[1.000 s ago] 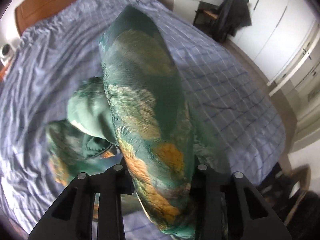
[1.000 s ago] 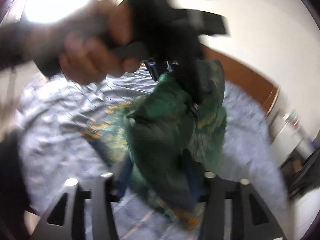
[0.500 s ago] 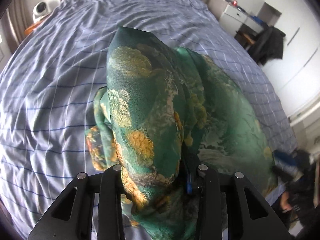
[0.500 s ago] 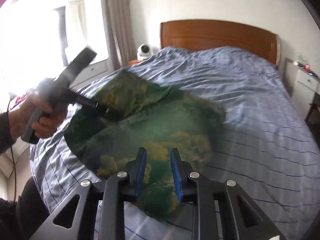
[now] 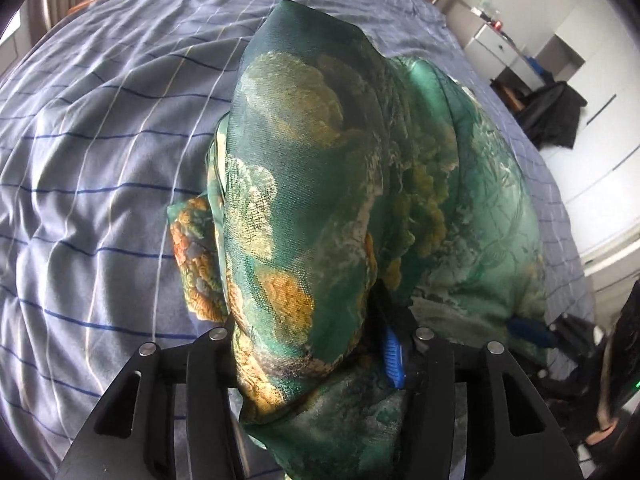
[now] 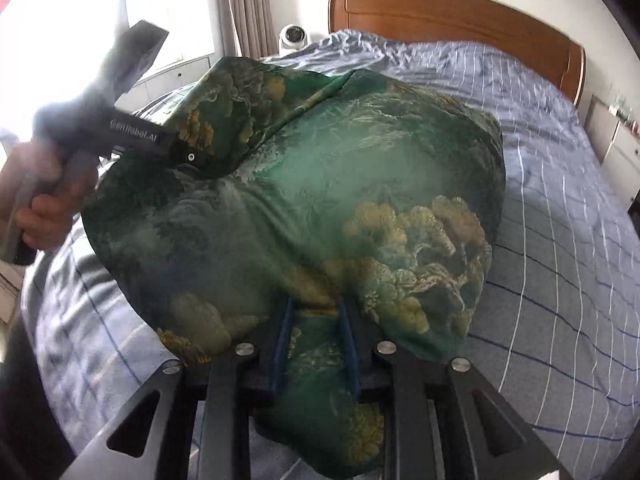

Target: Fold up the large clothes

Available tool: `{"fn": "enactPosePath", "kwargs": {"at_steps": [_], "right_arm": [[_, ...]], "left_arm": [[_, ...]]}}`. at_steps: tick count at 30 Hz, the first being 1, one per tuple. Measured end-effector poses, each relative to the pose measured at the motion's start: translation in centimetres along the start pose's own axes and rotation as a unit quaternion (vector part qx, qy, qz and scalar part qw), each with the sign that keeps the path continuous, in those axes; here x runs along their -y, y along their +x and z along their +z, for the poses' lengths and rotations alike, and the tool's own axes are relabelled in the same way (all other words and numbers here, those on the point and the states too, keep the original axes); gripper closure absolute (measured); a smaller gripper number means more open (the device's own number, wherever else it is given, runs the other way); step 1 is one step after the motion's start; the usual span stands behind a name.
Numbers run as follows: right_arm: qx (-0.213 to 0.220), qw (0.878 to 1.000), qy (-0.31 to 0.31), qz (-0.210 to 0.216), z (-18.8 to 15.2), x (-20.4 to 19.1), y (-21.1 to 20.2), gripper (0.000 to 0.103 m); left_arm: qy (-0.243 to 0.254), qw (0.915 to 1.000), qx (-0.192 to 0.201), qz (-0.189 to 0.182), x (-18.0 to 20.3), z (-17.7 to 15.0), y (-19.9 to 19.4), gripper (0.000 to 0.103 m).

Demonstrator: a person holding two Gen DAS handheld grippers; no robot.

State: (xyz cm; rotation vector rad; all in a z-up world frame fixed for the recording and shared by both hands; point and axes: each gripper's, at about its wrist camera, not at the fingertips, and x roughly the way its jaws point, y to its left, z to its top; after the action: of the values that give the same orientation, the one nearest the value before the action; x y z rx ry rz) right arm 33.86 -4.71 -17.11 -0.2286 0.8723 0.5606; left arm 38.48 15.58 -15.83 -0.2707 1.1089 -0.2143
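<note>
— Green patterned garment (image 6: 320, 200) spread in the air over the blue checked bed (image 6: 560, 240); held at two places?

— Yes; left gripper (image 5: 316, 344) clamped on a bunched fold, cloth draping toward 12 o'clock; right gripper (image 6: 316, 340) nearly closed on the edge at 6 o'clock; wooden headboard (image 6: 460, 12) at 1 o'clock.
</note>
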Motion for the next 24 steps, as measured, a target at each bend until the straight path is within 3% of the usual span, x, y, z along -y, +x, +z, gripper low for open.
{"fn": "enactPosePath", "kwargs": {"at_steps": [3,5,9,13,17,21,24], "right_arm": [[-0.026,0.999,0.02,0.03,2.6,0.6,-0.8,0.08],[-0.015,0.997,0.053,0.048,5.1,1.6,-1.7,0.077],[0.035,0.991,0.126,0.02,11.2,5.3,-1.1,0.077],[0.052,0.981,0.185,-0.005,14.5,8.4,3.9,0.077],[0.049,0.979,0.198,-0.015,12.2,8.6,9.3,0.077],[0.076,0.974,0.212,-0.02,10.9,9.7,10.2,0.078],[0.07,0.974,0.216,-0.029,10.3,10.2,11.2,0.08]], "left_arm": [[-0.005,1.0,0.0,-0.005,-0.2,-0.3,0.3,0.052],[-0.005,1.0,0.001,-0.005,-0.6,-0.7,0.2,0.051],[0.001,1.0,0.004,0.007,-0.4,-1.0,0.1,0.051],[0.003,0.9999,0.009,0.009,-0.2,-1.2,0.3,0.05],[-0.011,0.9998,0.009,-0.014,-0.8,-1.4,1.0,0.049],[-0.021,0.9993,0.01,-0.031,-1.3,-1.2,1.7,0.047],[-0.018,0.9996,0.015,-0.016,-0.7,-1.3,1.8,0.047]]}}
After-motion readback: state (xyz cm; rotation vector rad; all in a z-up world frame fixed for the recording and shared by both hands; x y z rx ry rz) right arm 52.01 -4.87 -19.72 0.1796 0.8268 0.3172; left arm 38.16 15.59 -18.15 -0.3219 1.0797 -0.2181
